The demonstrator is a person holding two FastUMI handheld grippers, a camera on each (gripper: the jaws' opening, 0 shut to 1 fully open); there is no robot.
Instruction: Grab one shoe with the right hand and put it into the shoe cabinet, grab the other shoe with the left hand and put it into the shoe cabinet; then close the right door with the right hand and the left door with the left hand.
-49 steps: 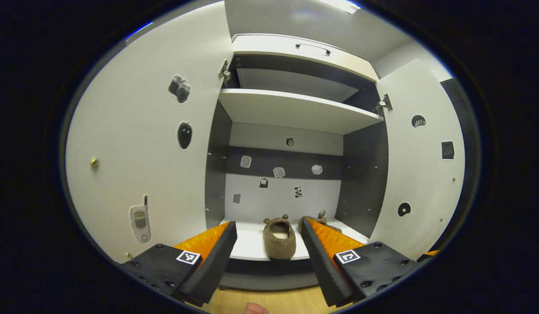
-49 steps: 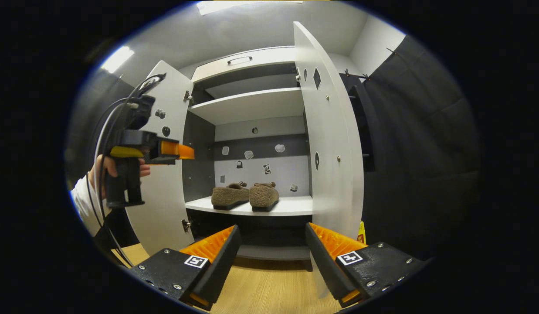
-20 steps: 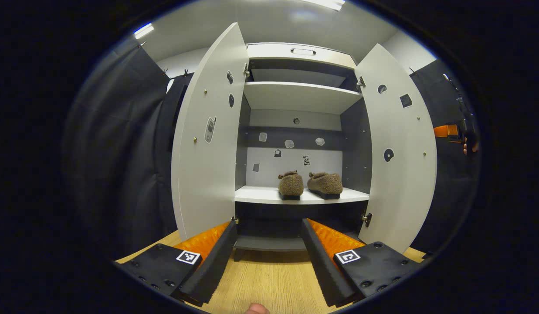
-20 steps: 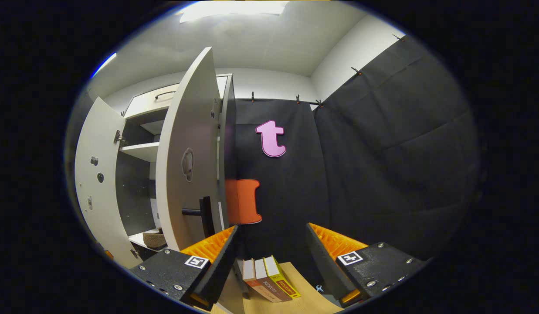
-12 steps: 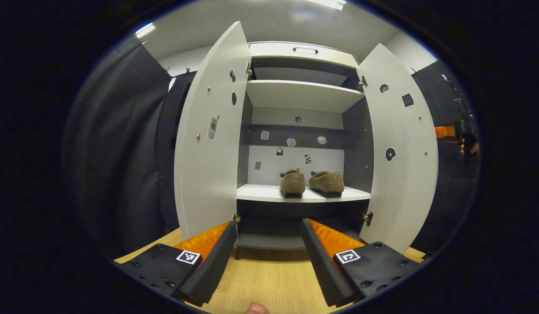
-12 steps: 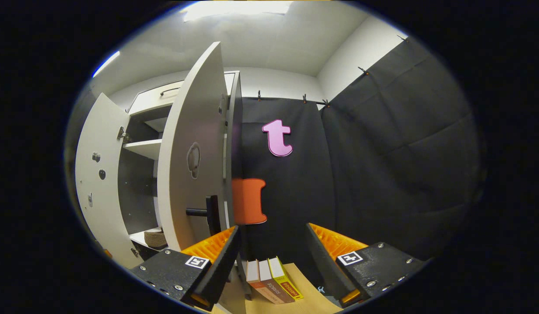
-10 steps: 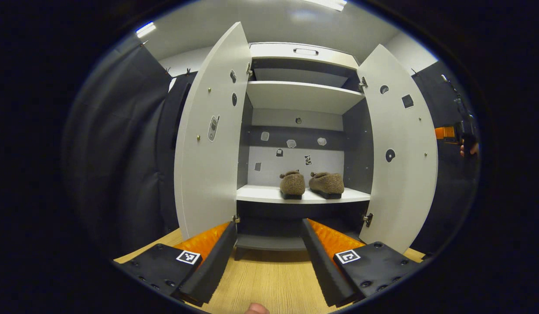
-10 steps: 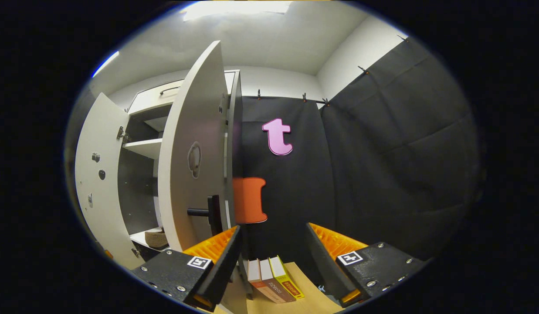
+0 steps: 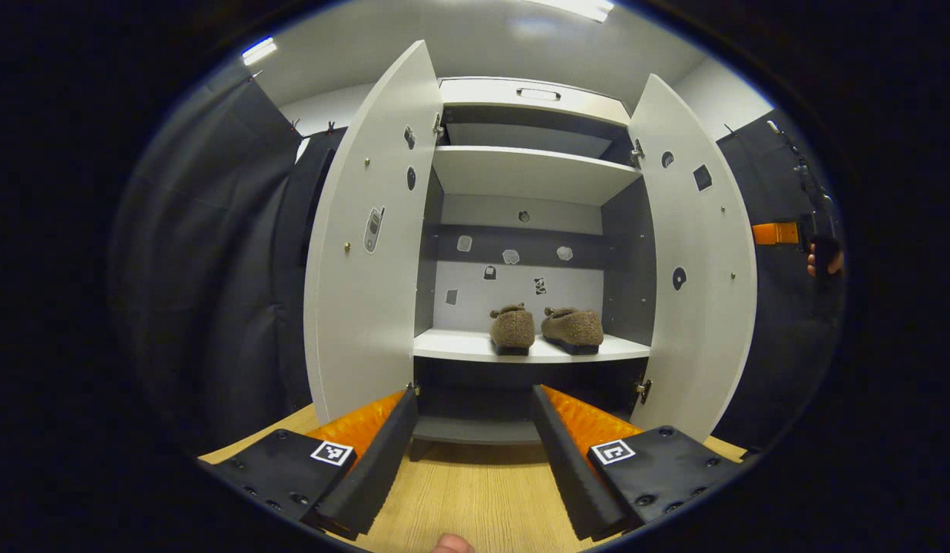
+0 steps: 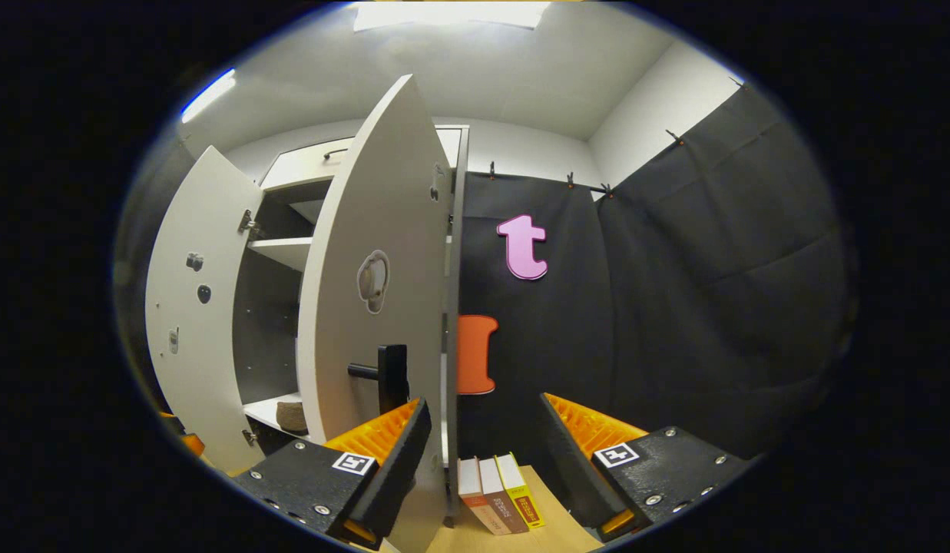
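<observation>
Both shoes [image 9: 546, 329] already side by side on the lower shelf [image 9: 459, 347] of the shoe cabinet [image 9: 532, 173]; both doors yet to close. Right gripper [image 10: 482, 442] empty, jaws spread, right door [image 10: 371, 307] edge just beside its left finger. Left gripper [image 9: 475, 430] empty, jaws apart, well back from the left door [image 9: 367, 276].

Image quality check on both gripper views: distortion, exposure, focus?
Left gripper view: strong fisheye bowing of the cabinet doors; shoes sharp and evenly lit; small glare from a ceiling light. Right gripper view: the right door curves heavily, the ceiling light is blown out at the top edge, the handle is crisp, and the books are readable but dim.
</observation>
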